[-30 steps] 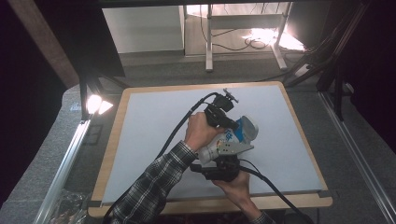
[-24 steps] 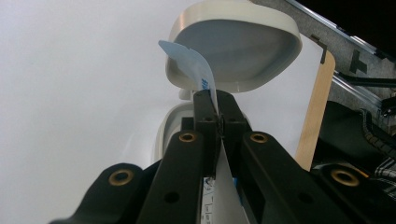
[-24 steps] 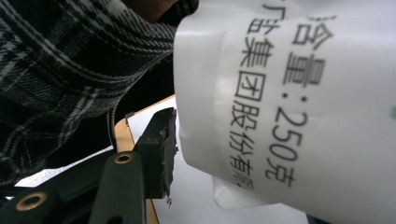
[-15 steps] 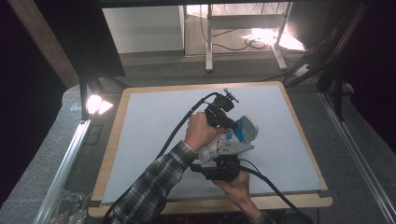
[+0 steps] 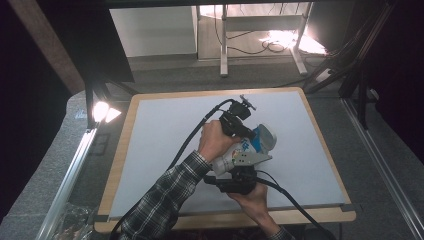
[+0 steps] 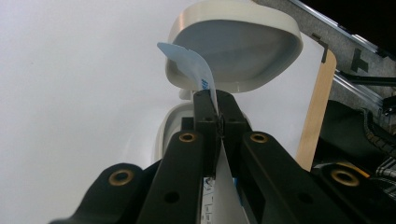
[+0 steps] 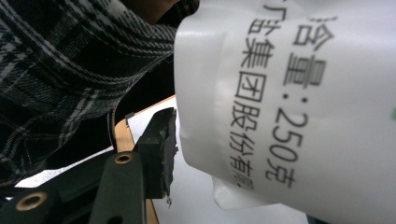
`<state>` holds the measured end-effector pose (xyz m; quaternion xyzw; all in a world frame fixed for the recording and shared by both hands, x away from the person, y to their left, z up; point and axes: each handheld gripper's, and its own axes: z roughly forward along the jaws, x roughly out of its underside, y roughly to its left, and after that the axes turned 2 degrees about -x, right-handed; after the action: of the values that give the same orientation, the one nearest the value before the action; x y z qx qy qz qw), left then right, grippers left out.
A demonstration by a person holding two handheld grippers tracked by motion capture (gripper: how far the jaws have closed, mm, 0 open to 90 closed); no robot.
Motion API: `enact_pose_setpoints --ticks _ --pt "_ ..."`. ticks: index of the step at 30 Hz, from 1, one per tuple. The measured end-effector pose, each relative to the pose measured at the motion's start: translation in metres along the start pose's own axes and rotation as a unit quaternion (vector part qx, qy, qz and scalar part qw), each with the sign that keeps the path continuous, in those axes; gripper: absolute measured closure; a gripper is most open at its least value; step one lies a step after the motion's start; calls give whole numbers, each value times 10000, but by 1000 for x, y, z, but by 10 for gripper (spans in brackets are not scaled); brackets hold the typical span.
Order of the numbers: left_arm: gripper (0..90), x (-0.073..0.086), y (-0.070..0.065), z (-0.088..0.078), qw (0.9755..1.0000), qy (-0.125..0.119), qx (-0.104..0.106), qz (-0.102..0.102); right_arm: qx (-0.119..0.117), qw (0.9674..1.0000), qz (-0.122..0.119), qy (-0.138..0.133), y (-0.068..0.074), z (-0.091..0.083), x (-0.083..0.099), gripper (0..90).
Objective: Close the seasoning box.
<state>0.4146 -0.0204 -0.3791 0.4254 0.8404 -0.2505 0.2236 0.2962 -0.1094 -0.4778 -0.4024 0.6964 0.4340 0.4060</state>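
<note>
Pinching seal tab (image 6: pixel 196 63) w/ left tool (image 6: pixel 217 100), right tool (image 7: pixel 161 144) gripping tub (image 7: pixel 299 102)

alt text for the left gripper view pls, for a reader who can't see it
The left gripper, its two black jaws shut, pinches a thin blue-and-white foil seal over a white container. Behind it the container's hinged lid stands open, above a white table with a wooden edge.

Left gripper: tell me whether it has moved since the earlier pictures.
No. The left gripper sits at the same spot against the table's far wooden edge, shut on the bottle's blue seal tab.
</note>
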Motion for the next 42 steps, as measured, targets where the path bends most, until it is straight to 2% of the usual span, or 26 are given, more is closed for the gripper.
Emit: enact_pose_setpoints --ticks 20,42 --pt "891 -1 0 1 10000 60 9 18 -1 10000 6 1 0 -1 0 492" --pt "892 4 -2 -4 9998 -142 -41 155 64 9999 -112 108 0 1 2 489"
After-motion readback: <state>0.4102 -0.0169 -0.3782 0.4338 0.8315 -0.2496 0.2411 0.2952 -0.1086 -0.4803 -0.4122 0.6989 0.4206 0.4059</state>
